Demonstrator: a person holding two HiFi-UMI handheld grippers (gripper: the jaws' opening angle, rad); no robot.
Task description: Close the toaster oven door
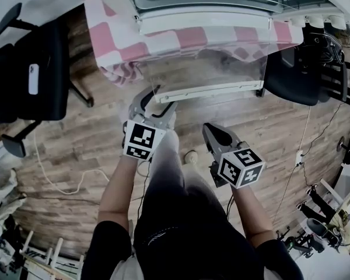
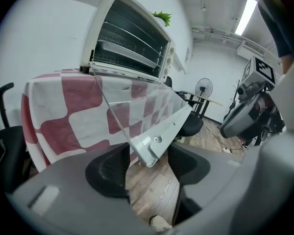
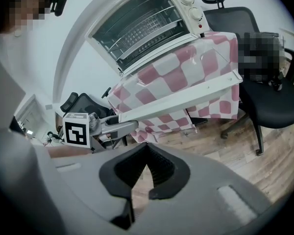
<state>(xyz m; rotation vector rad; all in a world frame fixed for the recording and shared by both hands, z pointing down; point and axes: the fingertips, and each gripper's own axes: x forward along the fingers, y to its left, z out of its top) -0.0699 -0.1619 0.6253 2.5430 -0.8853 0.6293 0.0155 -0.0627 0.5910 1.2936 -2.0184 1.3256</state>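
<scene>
At the lowered toaster oven door (image 2: 162,125), the left gripper (image 2: 149,164) is spread around its corner, not pinching; the right gripper (image 3: 146,166) is pressed together, empty.

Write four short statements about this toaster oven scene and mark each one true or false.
1. The toaster oven door is closed. False: it hangs open, roughly level.
2. The left claw is open, with the door's corner between its jaws. True.
3. The right claw grips the door's edge. False: it is shut on nothing, clear of the door.
4. The toaster oven stands on a pink-and-white checked cloth. True.
</scene>
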